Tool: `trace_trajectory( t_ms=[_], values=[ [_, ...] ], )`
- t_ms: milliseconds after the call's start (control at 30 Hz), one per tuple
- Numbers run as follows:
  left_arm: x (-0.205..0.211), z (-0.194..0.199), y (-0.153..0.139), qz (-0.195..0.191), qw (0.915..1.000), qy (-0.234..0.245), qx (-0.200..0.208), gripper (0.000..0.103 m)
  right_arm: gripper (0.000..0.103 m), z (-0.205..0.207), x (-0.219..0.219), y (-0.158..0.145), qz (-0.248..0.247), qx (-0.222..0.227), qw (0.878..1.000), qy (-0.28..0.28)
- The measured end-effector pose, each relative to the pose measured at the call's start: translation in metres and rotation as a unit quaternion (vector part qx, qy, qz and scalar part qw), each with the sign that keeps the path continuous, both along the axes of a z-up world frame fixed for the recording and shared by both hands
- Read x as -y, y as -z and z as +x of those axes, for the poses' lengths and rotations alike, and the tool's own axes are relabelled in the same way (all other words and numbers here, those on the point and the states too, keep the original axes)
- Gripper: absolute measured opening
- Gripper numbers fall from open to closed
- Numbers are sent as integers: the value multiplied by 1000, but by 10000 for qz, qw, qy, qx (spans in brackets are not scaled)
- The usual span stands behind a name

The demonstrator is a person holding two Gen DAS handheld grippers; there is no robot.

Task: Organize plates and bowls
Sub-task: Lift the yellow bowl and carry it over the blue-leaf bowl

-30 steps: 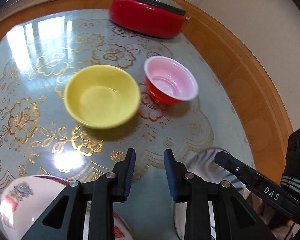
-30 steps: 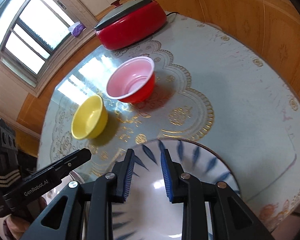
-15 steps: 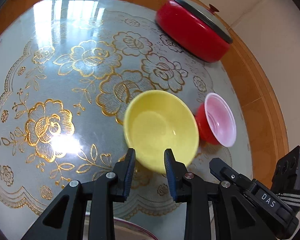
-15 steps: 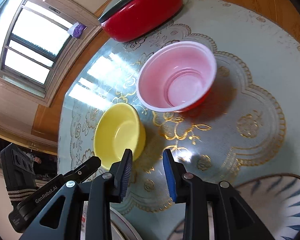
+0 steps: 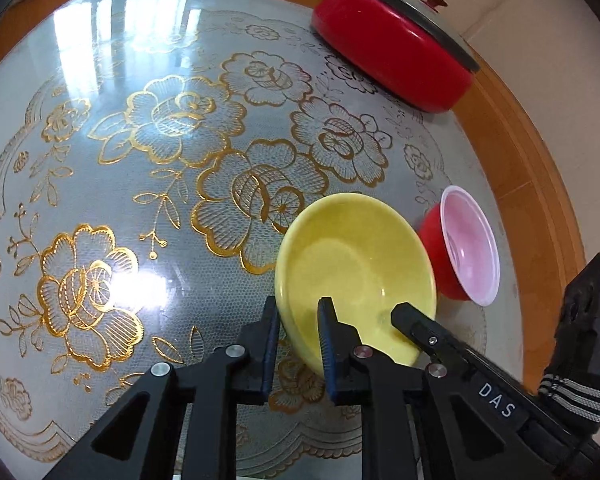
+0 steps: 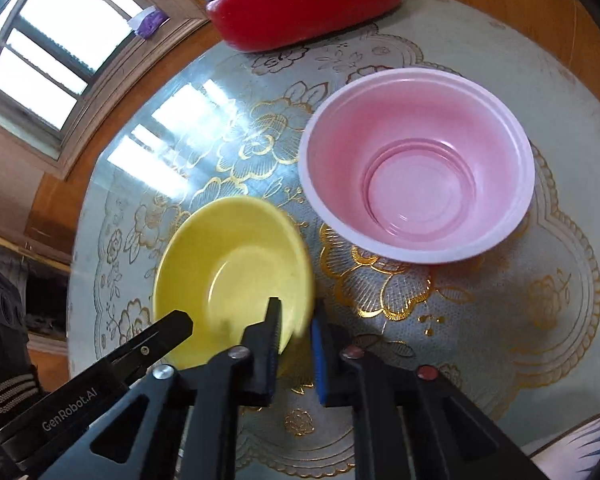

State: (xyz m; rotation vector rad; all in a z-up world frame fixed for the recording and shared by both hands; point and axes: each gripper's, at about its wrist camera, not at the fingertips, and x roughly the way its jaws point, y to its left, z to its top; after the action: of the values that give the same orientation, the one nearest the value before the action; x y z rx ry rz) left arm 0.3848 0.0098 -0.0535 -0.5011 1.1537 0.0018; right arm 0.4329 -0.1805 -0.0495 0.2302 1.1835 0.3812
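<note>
A yellow bowl (image 5: 352, 276) (image 6: 228, 272) sits on the lace-patterned glass table (image 5: 100, 184). A red bowl with a pink inside (image 5: 468, 244) (image 6: 416, 160) stands just beside it. My left gripper (image 5: 298, 320) straddles the yellow bowl's near-left rim, jaws closing onto it. My right gripper (image 6: 296, 320) clamps the opposite rim, one finger inside and one outside, jaws also closing. Each gripper shows in the other's view: the right one (image 5: 412, 320) reaching into the bowl, the left one (image 6: 172, 328) at its far side. The yellow bowl looks slightly blurred.
A red pot with a grey lid (image 5: 396, 40) (image 6: 300, 0) stands at the table's far edge by the wall. The edge of a blue-patterned plate (image 6: 580, 440) shows at bottom right. A window (image 6: 52, 52) lies beyond the table. The wooden table rim (image 5: 540, 184) curves round on the right.
Both grippers moved away from the plates at the near edge to the yellow bowl. Each now has its jaws narrowed around the bowl's rim.
</note>
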Motion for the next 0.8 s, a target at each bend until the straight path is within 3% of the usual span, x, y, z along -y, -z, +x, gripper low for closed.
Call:
trace_trajectory(
  t_ms=[400, 800],
  values=[
    [28, -33, -23, 241, 9983, 430, 324, 18, 12, -39, 28, -28, 48, 250, 9996, -75],
    [75, -69, -50, 425, 9908, 1048, 742, 18, 12, -89, 74, -55, 102, 520, 9986, 59]
  ],
)
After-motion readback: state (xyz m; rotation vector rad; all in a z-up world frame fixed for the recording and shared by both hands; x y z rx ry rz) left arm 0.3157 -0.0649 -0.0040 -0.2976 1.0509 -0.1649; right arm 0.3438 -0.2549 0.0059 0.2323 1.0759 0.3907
